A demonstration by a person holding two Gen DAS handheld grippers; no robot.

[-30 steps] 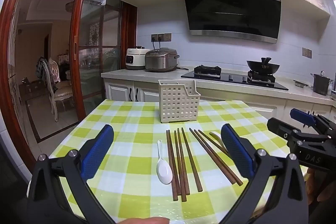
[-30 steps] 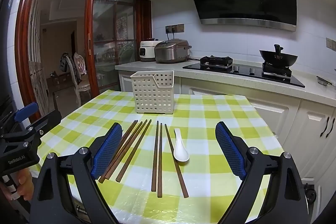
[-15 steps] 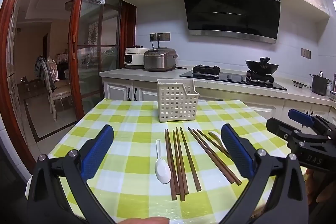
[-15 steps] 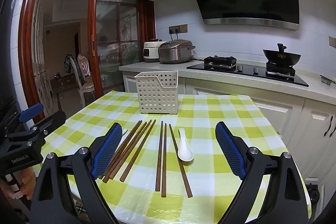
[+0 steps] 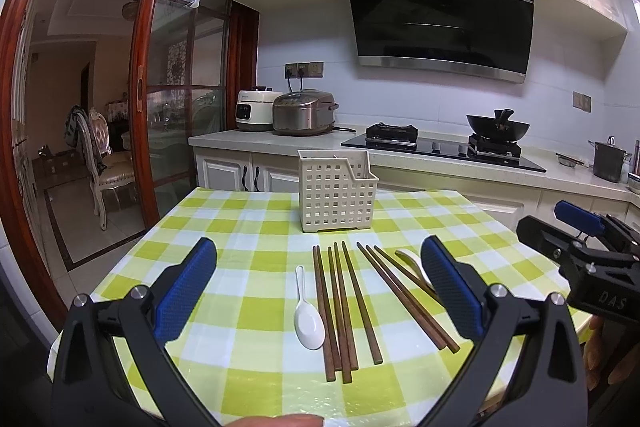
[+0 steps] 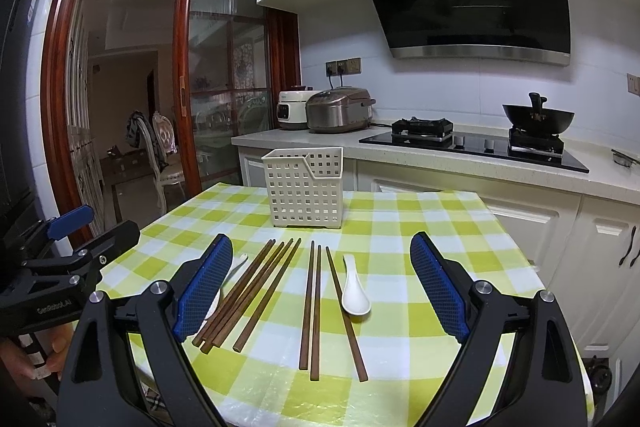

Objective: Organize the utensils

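The table, under a green, yellow and white checked cloth, carries everything in play; beyond its far edge runs a counter with two rice cookers, a hob with a black wok, and a dark extractor hood above

The cream slotted utensil holder stands upright on the table toward the far edge, an inner divider showing at its rim; nothing can be seen inside it

Nearer than the holder, the left gripper hangs above the table's near edge, its blue-padded fingers spread wide with nothing between them; the right gripper does likewise, wide apart and empty, and appears to the holder's right in the left wrist view

Between the holder and the grippers lie the brown chopsticks, flat on the cloth and pointing roughly at the holder; one bundle sits directly in front of it, the other bundle fans out to the right of that

A white spoon lies bowl-near just left of the first bundle, touching or almost touching it; a second white spoon lies right of the fanned bundle, partly hidden behind a left gripper finger
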